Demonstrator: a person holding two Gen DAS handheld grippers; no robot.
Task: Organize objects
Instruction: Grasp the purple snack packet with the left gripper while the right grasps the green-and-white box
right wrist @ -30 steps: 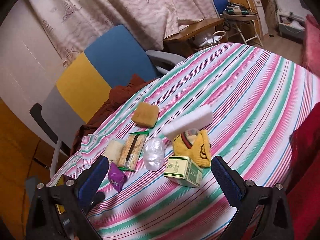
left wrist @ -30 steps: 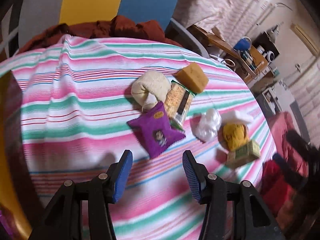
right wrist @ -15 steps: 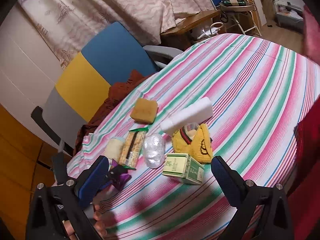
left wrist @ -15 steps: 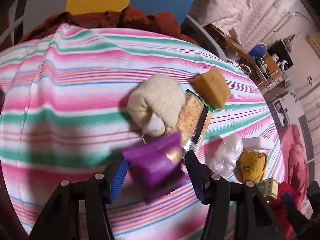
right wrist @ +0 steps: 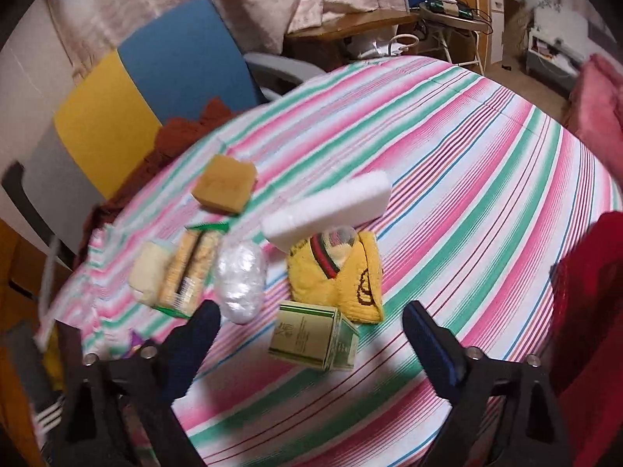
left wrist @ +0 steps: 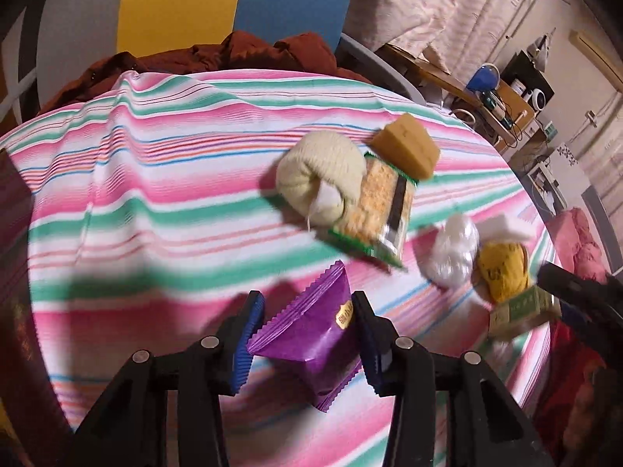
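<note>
A purple snack packet (left wrist: 307,334) sits between the blue pads of my left gripper (left wrist: 307,330), which is shut on it just above the striped cloth. Beyond it lie a cream rolled sock (left wrist: 319,179), a cracker pack (left wrist: 379,210) and a tan sponge (left wrist: 407,148). My right gripper (right wrist: 309,311) is wide open, its fingers either side of a green box (right wrist: 311,338) without touching it. Behind the box are a yellow cloth (right wrist: 338,276), a white foam block (right wrist: 327,206) and a clear plastic bundle (right wrist: 239,276).
The round table wears a pink, green and white striped cloth (right wrist: 467,179). A yellow and blue chair (right wrist: 155,78) with a rust-brown garment (left wrist: 218,50) stands at the far edge. A red cloth (right wrist: 584,311) lies at the right, and desks and shelves stand behind.
My left gripper moved in over the purple packet, closed on it and pulled it back from the pile. The right gripper came lower and nearer to the green box, still open.
</note>
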